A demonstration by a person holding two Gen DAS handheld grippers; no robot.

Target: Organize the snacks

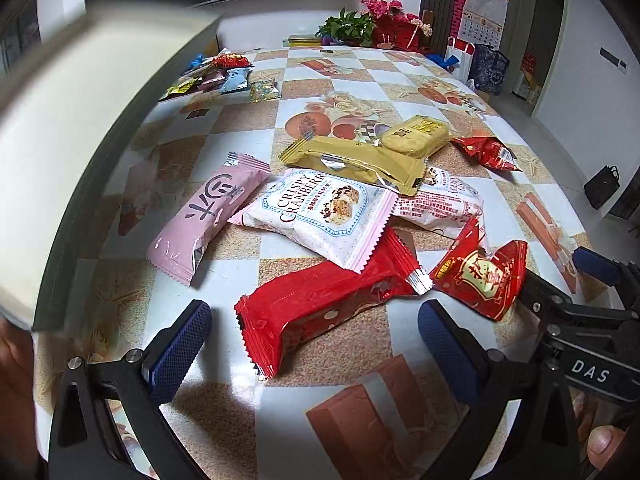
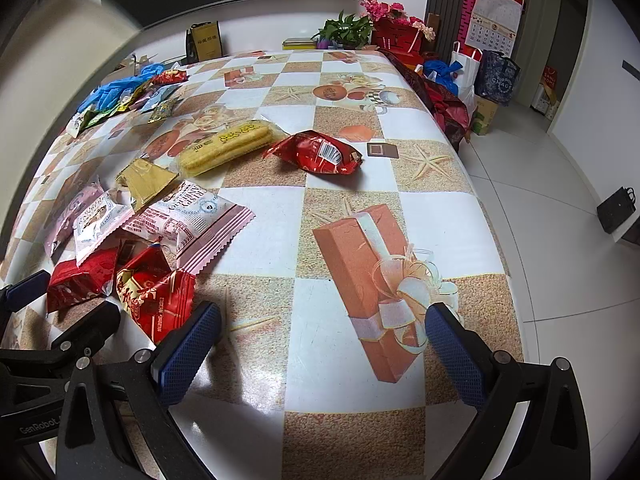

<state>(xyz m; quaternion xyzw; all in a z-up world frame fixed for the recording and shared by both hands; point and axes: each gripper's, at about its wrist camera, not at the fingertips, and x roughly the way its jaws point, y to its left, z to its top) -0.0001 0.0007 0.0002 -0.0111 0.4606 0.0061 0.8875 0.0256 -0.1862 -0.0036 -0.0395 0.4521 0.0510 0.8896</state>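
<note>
Both claws hung wide and empty over the bench (image 2: 260,360). The left claw (image 1: 314,344) straddled the long red packet (image 1: 320,312) at the near edge of the snack pile — closing there risked dragging the cranberry packet (image 1: 320,216) overlapping it. The right claw (image 2: 322,354) faced bare cloth.

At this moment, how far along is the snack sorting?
Barely begun, it seems. Done: possibly a small candy cluster at the table's far corner. In hand: nothing; left gripper is open around the red packet, right gripper open over bare tablecloth. Left: the mixed pile, including the cranberry packet, pink packet and yellow packet.
</note>
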